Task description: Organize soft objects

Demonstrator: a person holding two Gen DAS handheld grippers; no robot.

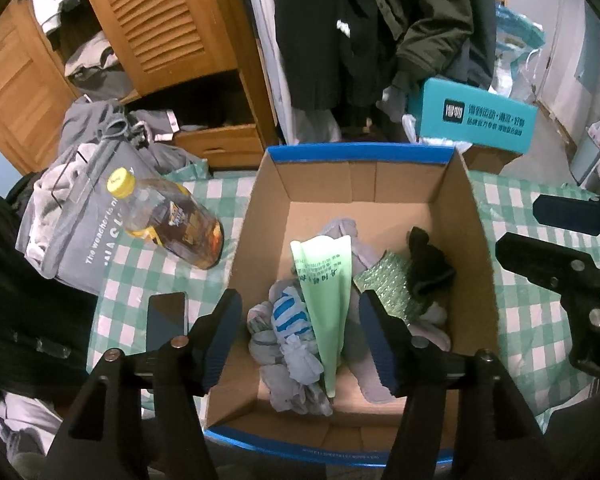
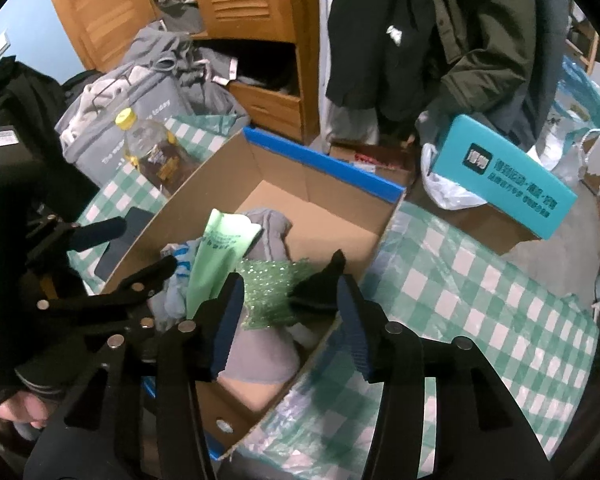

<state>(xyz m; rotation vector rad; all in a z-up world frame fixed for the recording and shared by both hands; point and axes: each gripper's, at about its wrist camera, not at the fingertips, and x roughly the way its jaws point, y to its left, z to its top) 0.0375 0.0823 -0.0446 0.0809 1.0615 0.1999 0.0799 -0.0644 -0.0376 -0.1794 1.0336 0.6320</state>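
Blue-padded fingers of the left hand-held gripper (image 1: 300, 336) stand spread wide above the near half of the cardboard box (image 1: 474, 232), nothing between them. Directly below lie a pale green plastic bag (image 1: 327, 288), a grey sock with blue stripes (image 1: 288, 320) and further grey cloth.

The right hand-held gripper (image 2: 290, 316) is likewise spread and empty, poised over the box's right wall (image 2: 380, 236), with green bubble wrap (image 2: 272, 292) and a black cloth item (image 2: 320, 286) just beyond its fingertips. All these soft objects lie inside the box.

The box rests on a counter covered with a green-and-white check cloth (image 2: 480, 292). To the left of the box stand a bottle of brown drink with a yellow cap (image 1: 168, 220) and a dark phone (image 1: 166, 318) lying flat, with a grey printed bag (image 1: 80, 232) of clothes behind. A teal carton (image 1: 476, 120) sits beyond the box's far right corner, below hanging dark coats (image 2: 460, 32) and beside a wooden louvred wardrobe (image 1: 156, 20).

The left wrist view shows the box floor in full; the right wrist view shows part of the holder's hand (image 2: 16, 408) at the lower left edge, and the left gripper reaching in from the left.
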